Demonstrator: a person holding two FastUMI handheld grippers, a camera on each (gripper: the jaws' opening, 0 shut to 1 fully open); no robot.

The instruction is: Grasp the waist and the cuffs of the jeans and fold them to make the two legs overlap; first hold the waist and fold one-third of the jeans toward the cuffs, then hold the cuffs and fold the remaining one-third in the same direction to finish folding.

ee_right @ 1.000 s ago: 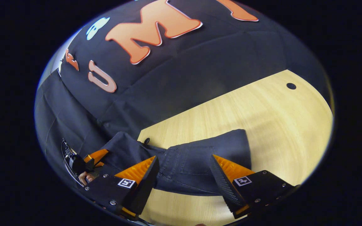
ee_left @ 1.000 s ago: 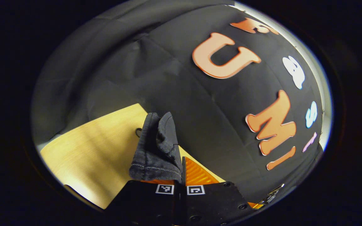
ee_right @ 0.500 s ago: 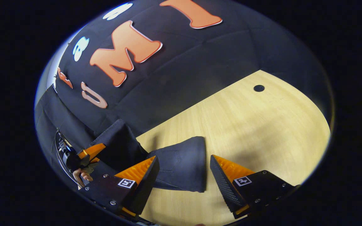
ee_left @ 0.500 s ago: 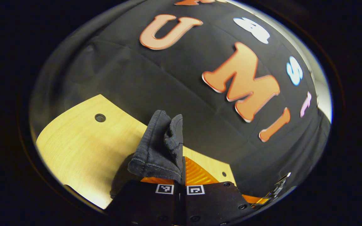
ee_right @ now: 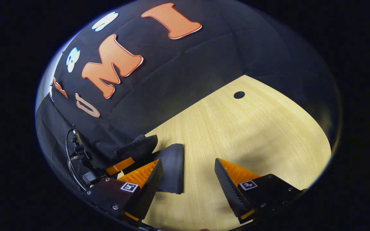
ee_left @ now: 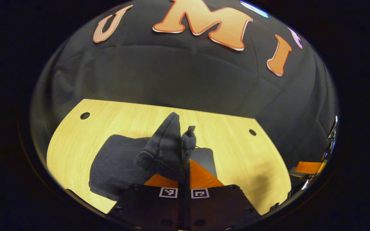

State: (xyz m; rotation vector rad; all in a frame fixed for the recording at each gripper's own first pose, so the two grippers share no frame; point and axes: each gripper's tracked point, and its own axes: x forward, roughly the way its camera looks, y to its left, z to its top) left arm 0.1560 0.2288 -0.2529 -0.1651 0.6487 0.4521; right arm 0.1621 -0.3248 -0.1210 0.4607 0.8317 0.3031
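Dark jeans [ee_left: 117, 166] lie folded on the wooden table [ee_left: 230, 147]. My left gripper [ee_left: 185, 175] is shut on a bunched hem of the jeans [ee_left: 165, 149], which sticks up between its orange fingers above the folded pile. In the right gripper view, my right gripper [ee_right: 186, 175] stands open over bare table, with nothing between its fingers. The folded jeans [ee_right: 172, 166] lie just left of its left finger [ee_right: 145, 179]. Beyond them the left gripper [ee_right: 120, 165] shows with denim [ee_right: 136, 147] held in it.
The table has small round holes [ee_left: 84, 115] [ee_left: 252, 132] near its far edge, one also in the right gripper view [ee_right: 239, 95]. Black cloth wall stands right behind the table. The right gripper's orange finger [ee_left: 307, 167] shows at the right edge of the left gripper view.
The left gripper has swung round and down with the hem, bringing it over the folded jeans. In the right gripper view the jeans have slid left, out from between its open fingers.
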